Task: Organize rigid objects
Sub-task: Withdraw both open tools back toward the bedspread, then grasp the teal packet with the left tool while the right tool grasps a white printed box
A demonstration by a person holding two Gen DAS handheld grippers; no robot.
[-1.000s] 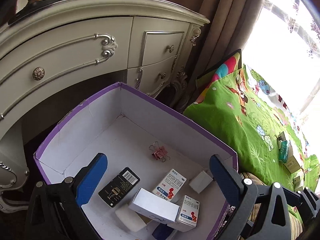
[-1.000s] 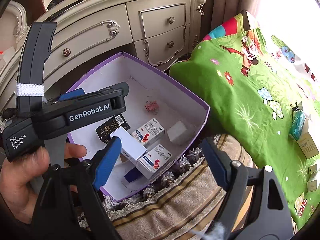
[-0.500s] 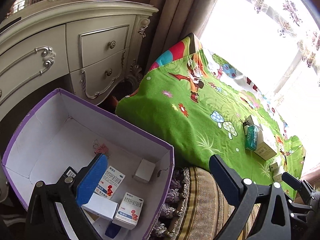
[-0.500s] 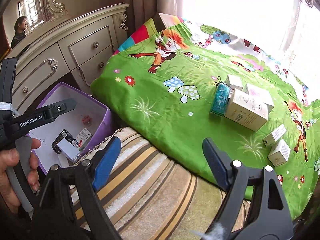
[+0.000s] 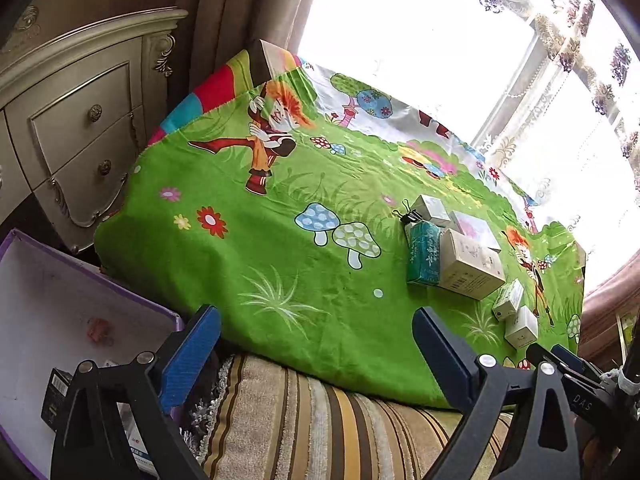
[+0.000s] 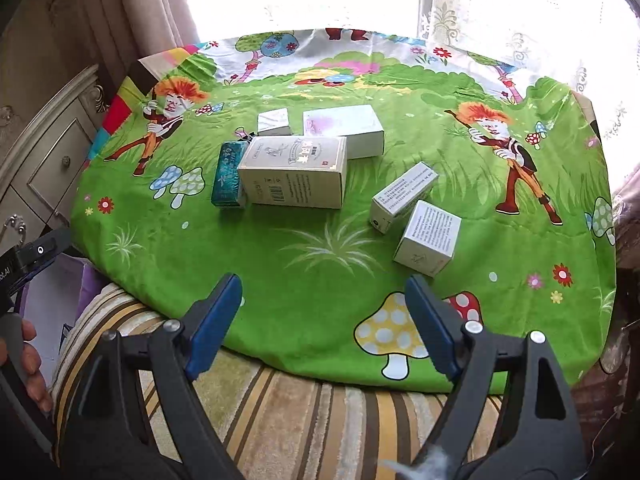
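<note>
Partway there: some small boxes already in the purple storage box [image 5: 132,300], six cartons plus a binder clip [image 5: 408,216] left out on the green cartoon blanket [image 6: 312,280].

Both grippers empty with jaws wide apart: left gripper [image 5: 316,356] over the striped cushion [image 5: 320,420] beside the purple box, right gripper [image 6: 324,320] facing the pile. Teal carton [image 6: 229,174] touching the big beige carton [image 6: 294,172]; white cube carton [image 6: 428,238] and long white carton [image 6: 402,196] just beside each other, nearest. All crisp-edged, undented cardboard, probably easy to pinch.

At the lower right of the left wrist view we read "DAS" on the right hand-held gripper [image 5: 580,402]. At the right wrist view's left edge, "ot.AI" stood on the left hand-held gripper [image 6: 24,260]. Box print stayed illegible.
</note>
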